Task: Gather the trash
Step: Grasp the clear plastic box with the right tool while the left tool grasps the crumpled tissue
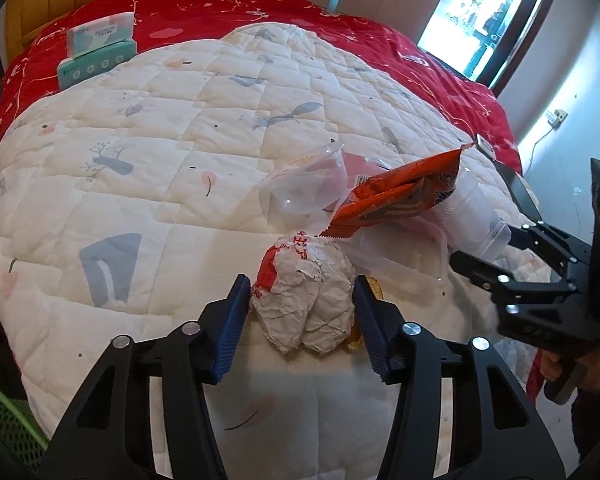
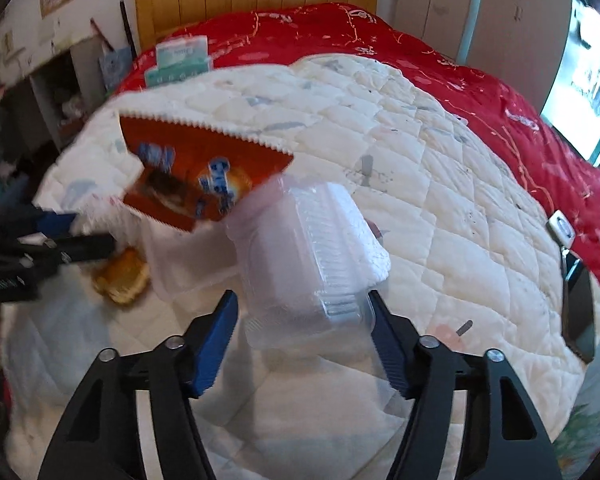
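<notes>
A crumpled white and red paper wrapper (image 1: 306, 300) lies on the white quilt (image 1: 140, 168). My left gripper (image 1: 302, 294) has its blue pads on both sides of the wrapper, touching it. An orange snack bag (image 1: 400, 196) sticks out of a clear plastic cup (image 1: 472, 216), which my right gripper (image 1: 496, 254) holds. In the right wrist view the right gripper (image 2: 302, 312) is shut on the clear cup (image 2: 308, 256), with the orange bag (image 2: 196, 172) at its mouth. A clear bowl (image 1: 304, 188) and a flat clear container (image 1: 404, 256) lie behind the wrapper.
A piece of bread (image 2: 122, 276) lies on the quilt by the left gripper (image 2: 60, 240). Tissue packs (image 1: 98, 56) sit on the red bedspread (image 1: 260, 4) near the headboard. A phone (image 2: 580, 312) lies at the bed's right edge. A green basket (image 1: 8, 420) shows at lower left.
</notes>
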A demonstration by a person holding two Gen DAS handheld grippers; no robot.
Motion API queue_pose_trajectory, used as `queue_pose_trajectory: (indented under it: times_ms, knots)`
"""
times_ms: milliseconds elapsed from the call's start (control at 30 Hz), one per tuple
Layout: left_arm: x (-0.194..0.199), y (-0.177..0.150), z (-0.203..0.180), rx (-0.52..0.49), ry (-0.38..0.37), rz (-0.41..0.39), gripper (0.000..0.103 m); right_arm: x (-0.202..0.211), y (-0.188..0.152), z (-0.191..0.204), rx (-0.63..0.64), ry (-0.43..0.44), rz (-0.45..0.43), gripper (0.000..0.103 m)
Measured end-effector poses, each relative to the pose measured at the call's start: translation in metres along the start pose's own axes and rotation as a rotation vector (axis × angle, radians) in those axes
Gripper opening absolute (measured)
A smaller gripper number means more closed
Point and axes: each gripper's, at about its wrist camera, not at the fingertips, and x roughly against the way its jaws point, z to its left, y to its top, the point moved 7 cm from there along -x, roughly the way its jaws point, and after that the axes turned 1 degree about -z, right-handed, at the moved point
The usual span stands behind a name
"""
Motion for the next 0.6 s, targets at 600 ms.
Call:
queue_pose_trajectory:
  times_ms: [600]
  knots:
    - [0.081, -0.013, 0.009, 0.069, -0.062, -0.123, 0.046, 0.076, -0.020, -0.003, -0.340, 0.263, -0.073, 0.055]
